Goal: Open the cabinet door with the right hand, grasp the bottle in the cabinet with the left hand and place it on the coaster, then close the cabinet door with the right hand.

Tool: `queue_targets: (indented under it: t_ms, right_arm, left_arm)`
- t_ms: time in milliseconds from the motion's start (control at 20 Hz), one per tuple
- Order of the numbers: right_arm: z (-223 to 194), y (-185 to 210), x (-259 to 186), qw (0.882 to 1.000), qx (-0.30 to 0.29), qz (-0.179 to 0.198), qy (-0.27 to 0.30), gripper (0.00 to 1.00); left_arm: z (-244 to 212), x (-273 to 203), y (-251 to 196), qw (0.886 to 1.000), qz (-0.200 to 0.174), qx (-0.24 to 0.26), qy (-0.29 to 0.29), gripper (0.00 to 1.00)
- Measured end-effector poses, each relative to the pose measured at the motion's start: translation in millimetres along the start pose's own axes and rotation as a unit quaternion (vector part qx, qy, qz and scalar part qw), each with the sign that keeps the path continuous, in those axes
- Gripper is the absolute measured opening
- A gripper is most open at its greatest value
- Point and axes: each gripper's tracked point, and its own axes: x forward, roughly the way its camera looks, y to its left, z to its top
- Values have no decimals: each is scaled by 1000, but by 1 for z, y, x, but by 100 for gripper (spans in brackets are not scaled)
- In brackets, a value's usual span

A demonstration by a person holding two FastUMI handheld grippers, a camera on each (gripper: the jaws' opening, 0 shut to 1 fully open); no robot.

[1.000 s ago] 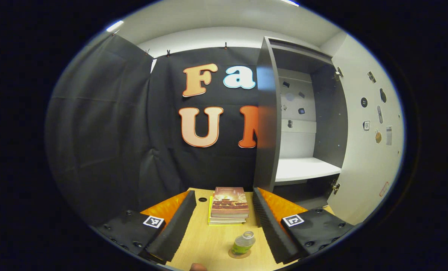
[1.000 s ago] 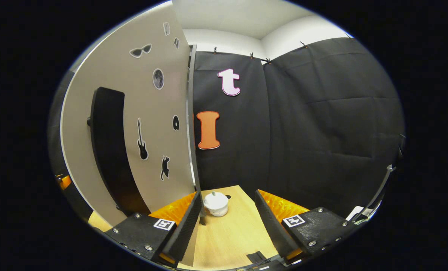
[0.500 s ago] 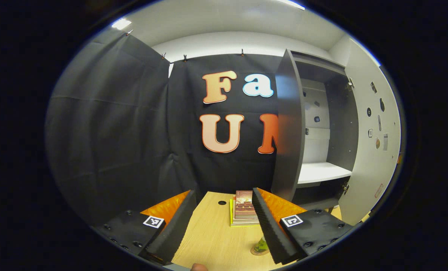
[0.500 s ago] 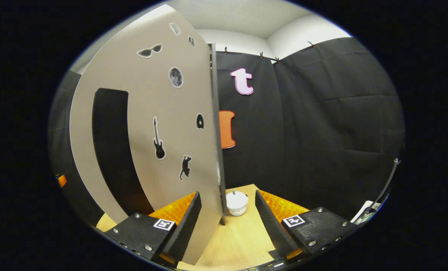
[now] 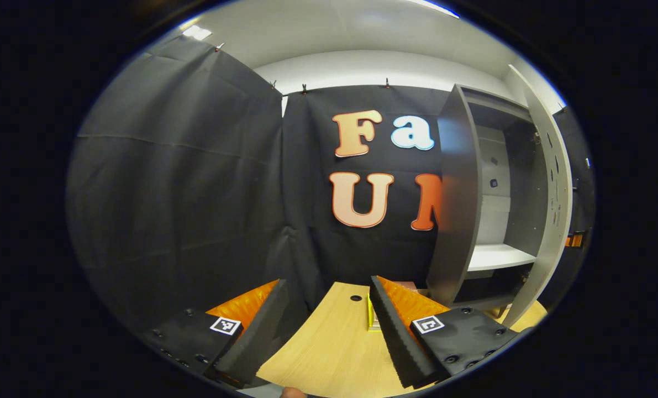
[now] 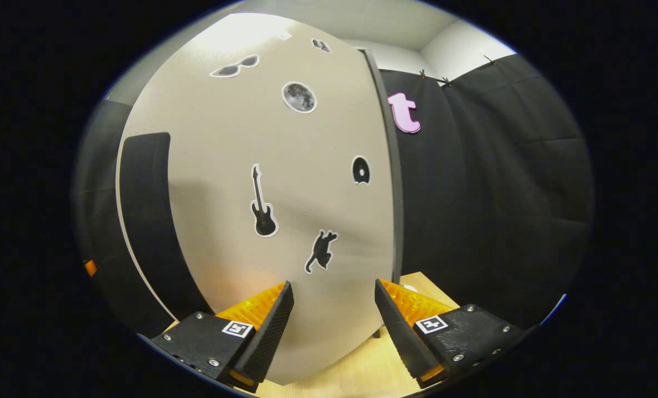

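**A:** Over on the right side of the booth, the cabinet door is right in front of the right gripper. Fingers spread wide, nothing between them, door face with the guitar sticker and cat sticker just ahead. Can't tell if a fingertip actually touches the panel.

**B:** Yeah, and from the left gripper view the door is part-way open, seen nearly edge-on. The cabinet has a white shelf inside with nothing on the part I can see.

**A:** Left gripper?

**B:** Also spread apart, empty, hovering over the wooden counter. A sliver of the book stack peeks out behind its right finger.

**A:** Bottle and coaster?

**B:** Can't spot either from here.
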Motion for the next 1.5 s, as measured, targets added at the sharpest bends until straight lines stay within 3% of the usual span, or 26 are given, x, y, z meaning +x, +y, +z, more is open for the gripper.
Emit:
queue_targets:
  t_ms: [550,650,900,1250,1500]
  right_arm:
    - [1,8,2,999,-37,34,-4,91]
    - [2,8,2,999,-38,38,-6,91]
    - [5,10,3,997,-62,37,-13,91]
    - [8,14,8,997,-67,41,-16,91]
    - [5,11,6,994,-102,20,-19,90]
  left_arm:
    - [-7,-15,72,997,76,-13,9,97]
    - [-4,-14,73,997,78,-10,8,100]
    - [-2,-9,66,997,74,-1,6,94]
    - [12,-7,56,997,74,12,-1,94]
    - [19,-7,48,997,71,17,-6,94]
